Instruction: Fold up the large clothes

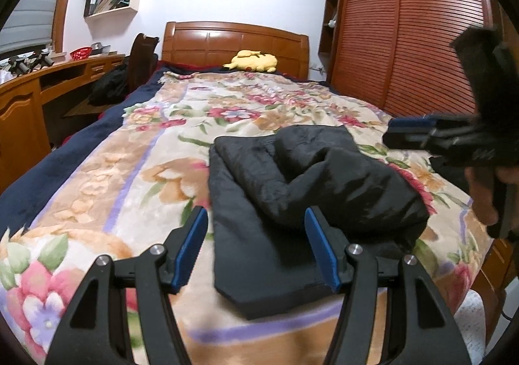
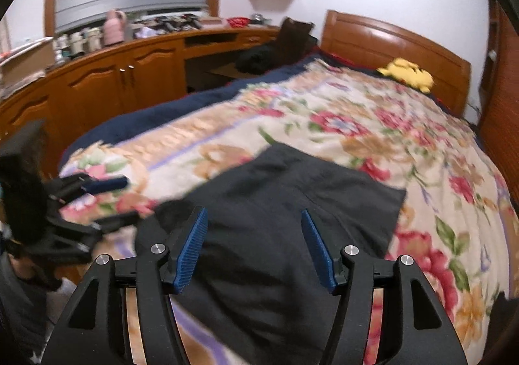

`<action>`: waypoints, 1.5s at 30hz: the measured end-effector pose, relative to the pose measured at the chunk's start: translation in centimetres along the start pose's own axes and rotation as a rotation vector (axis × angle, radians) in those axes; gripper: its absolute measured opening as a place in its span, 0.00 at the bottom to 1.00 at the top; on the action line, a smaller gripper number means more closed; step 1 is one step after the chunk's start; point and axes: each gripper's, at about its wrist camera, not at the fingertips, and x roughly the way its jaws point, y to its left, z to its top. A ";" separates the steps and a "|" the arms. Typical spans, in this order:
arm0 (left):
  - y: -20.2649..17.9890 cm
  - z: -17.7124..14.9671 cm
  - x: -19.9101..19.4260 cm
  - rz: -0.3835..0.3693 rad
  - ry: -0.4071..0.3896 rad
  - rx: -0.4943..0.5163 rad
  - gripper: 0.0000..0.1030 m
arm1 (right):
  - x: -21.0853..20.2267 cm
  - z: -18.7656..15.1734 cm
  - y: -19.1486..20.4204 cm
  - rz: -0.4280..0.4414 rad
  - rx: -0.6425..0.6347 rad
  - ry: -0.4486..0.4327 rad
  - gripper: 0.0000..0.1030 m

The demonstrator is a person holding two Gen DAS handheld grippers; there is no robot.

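Note:
A black padded garment [image 1: 292,203] lies partly folded on the floral bedspread [image 1: 129,170], with a sleeve or flap laid across its top. My left gripper [image 1: 256,245] is open and empty, just above the garment's near left edge. The right gripper [image 1: 408,135] shows at the right of the left wrist view, above the garment's far right side. In the right wrist view the garment [image 2: 292,219] lies under my open, empty right gripper [image 2: 254,245], and the left gripper [image 2: 110,199] shows at the left, open.
A wooden headboard [image 1: 233,44] and a yellow plush toy [image 1: 253,61] are at the far end of the bed. A wooden desk [image 2: 129,70] with clutter runs along the left. A louvred wardrobe [image 1: 405,34] stands on the right.

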 end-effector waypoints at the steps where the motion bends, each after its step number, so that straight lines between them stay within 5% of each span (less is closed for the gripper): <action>1: -0.4 0.0 0.0 -0.007 -0.002 0.001 0.60 | 0.2 -0.7 -0.8 -0.015 0.013 0.010 0.60; 19: -4.3 3.2 4.4 -0.099 0.010 0.028 0.59 | 0.1 -6.9 -7.3 -0.079 0.171 0.058 0.60; 23: -5.0 3.7 6.4 -0.091 0.083 0.068 0.59 | 0.0 -7.2 -7.8 -0.080 0.179 0.058 0.60; 26: -5.2 3.5 7.3 -0.086 0.135 0.086 0.53 | 0.0 -7.5 -7.9 -0.066 0.193 0.059 0.60; 31: -5.0 3.0 7.6 -0.104 0.219 0.100 0.13 | -0.3 -7.7 -8.0 -0.051 0.208 0.062 0.60; 33: -5.4 2.9 6.9 -0.091 0.229 0.129 0.05 | -0.4 -7.6 -7.7 -0.051 0.195 0.068 0.60; 39: -5.9 2.5 2.8 -0.005 0.173 0.192 0.03 | -0.5 -6.9 -6.6 -0.057 0.144 0.072 0.60; 45: -1.4 0.5 0.3 0.050 0.168 0.125 0.03 | -0.3 -6.3 -4.7 0.023 0.135 0.040 0.60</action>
